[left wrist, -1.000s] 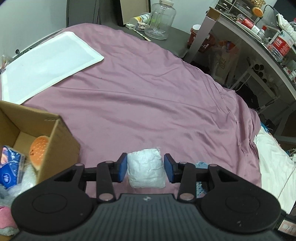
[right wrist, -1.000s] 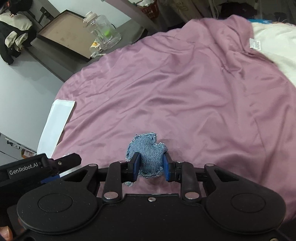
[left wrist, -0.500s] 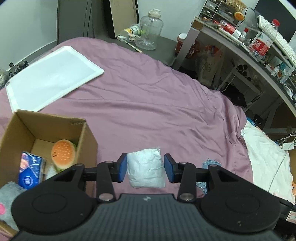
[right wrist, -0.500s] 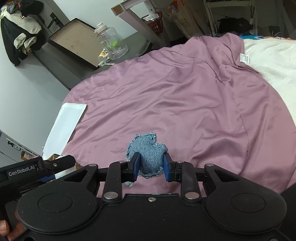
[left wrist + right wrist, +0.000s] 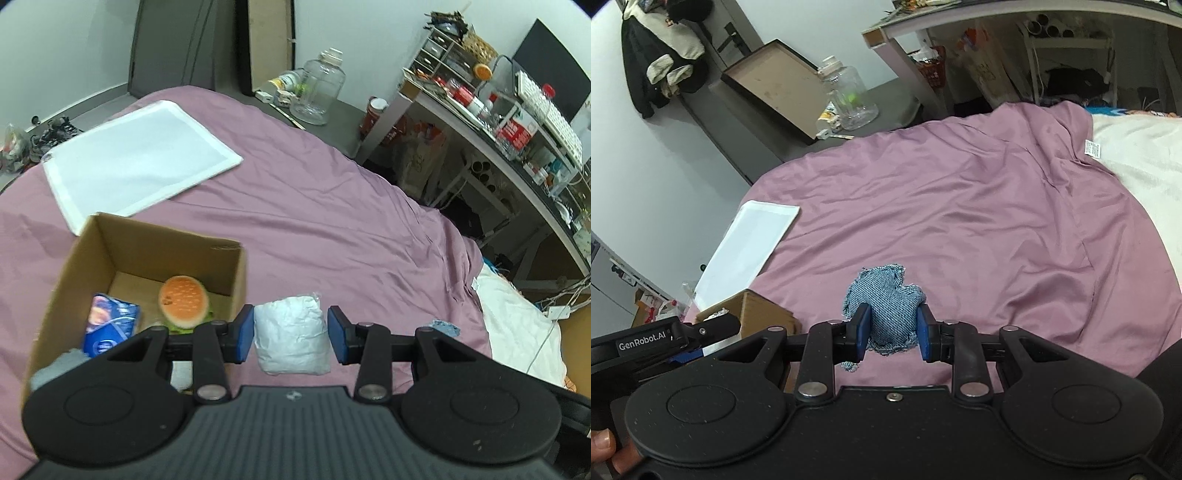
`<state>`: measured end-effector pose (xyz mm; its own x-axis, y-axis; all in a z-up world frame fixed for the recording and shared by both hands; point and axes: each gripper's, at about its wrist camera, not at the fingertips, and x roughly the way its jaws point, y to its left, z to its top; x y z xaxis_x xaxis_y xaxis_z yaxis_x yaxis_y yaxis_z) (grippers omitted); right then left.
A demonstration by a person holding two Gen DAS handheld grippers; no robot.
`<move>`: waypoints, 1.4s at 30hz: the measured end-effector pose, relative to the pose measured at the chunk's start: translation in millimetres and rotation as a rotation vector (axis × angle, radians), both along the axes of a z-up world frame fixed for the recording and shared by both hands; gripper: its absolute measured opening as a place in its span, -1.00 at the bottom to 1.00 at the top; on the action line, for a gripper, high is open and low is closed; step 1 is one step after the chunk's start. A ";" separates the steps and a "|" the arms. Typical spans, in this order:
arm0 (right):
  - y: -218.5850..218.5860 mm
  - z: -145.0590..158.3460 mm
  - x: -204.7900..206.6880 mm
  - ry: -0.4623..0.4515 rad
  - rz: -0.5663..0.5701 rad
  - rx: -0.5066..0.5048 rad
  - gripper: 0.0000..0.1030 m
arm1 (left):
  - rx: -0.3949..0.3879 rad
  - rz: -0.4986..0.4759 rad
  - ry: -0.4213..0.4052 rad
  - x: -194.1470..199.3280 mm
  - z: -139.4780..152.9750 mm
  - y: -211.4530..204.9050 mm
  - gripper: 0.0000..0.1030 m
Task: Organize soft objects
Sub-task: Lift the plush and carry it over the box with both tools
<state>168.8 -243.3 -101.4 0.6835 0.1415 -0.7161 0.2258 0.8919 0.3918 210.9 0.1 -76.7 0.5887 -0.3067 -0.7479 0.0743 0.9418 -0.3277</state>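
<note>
My left gripper [image 5: 291, 334] is shut on a white soft packet [image 5: 291, 338], held above the purple bedsheet [image 5: 332, 229] just right of an open cardboard box [image 5: 236, 273]. Inside the box lie a plush burger [image 5: 183, 301], a blue tissue pack [image 5: 109, 325] and a grey soft item [image 5: 61, 365]. My right gripper [image 5: 892, 332] is shut on a blue denim heart-shaped cushion [image 5: 888, 308], raised over the sheet [image 5: 960, 229]. The box [image 5: 764, 314] and the left gripper [image 5: 665, 338] show at the lower left of the right wrist view.
A white flat pad [image 5: 136, 158] lies on the far left of the bed. A big clear jar [image 5: 317, 92] stands on the floor beyond the bed. A cluttered desk [image 5: 498, 122] runs along the right. A white blanket [image 5: 517, 325] lies beside the sheet.
Both grippers have risen and the left one has moved left toward the box, so more of the box's inside shows. Each grip is unchanged.
</note>
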 end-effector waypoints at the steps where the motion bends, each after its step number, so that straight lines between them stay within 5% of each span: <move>1: 3.3 2.1 -0.8 -0.003 0.002 -0.003 -0.49 | 0.003 0.004 -0.005 -1.5 1.6 4.7 -0.20; 18: 79.4 24.6 4.5 -0.054 0.090 -0.031 -0.48 | -0.030 0.125 -0.032 -1.1 -1.2 88.3 -0.20; 30: 127.0 33.4 31.0 -0.069 0.163 -0.046 -0.48 | -0.033 0.132 -0.038 28.6 -3.1 105.3 -0.20; 42: 162.3 19.1 61.6 -0.041 0.221 -0.036 -0.48 | -0.041 0.186 0.035 47.7 -35.2 128.1 -0.20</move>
